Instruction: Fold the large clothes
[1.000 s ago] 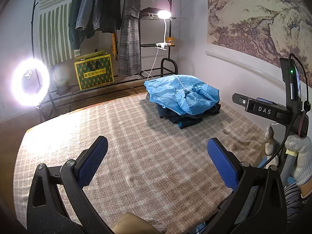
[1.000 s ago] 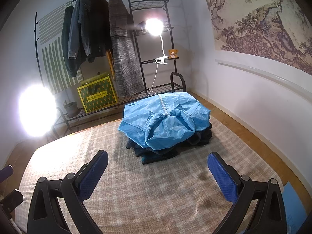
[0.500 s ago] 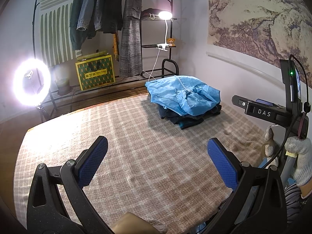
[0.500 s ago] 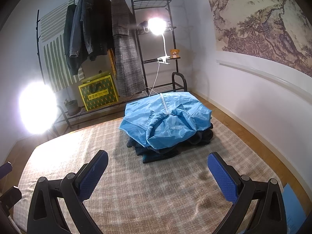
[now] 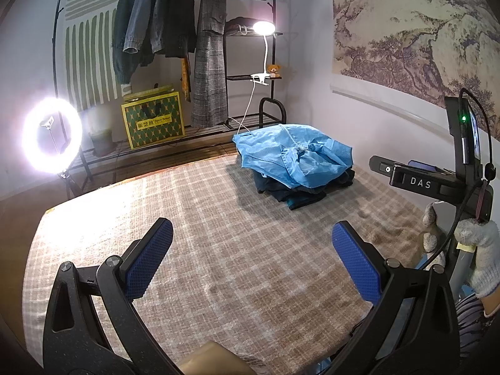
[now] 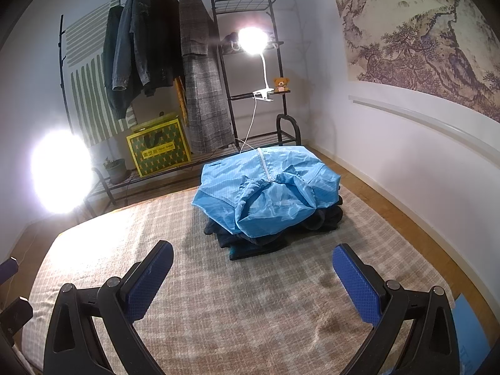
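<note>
A light blue zip garment [image 5: 293, 156] lies folded on top of a stack of dark folded clothes [image 5: 300, 192] at the far right of a beige checked bed cover [image 5: 218, 218]. It also shows in the right wrist view [image 6: 268, 187], on the dark stack [image 6: 256, 243]. My left gripper [image 5: 251, 256] is open and empty, above the cover, well short of the stack. My right gripper [image 6: 252, 270] is open and empty, just in front of the stack. The right gripper's body [image 5: 425, 181] and a gloved hand [image 5: 481, 250] show at the right of the left wrist view.
A black clothes rack [image 6: 218, 62] with hanging coats stands behind the bed. A yellow-green bag [image 5: 153, 122] sits on its low shelf. A ring light [image 5: 51, 136] glares at the left and a clip lamp [image 5: 264, 28] on the rack. A white wall [image 6: 406, 156] runs along the right.
Both views have shifted slightly; the stack sits a little lower and nearer in the frames. Both grippers stay open and empty. The clothes have not moved.
</note>
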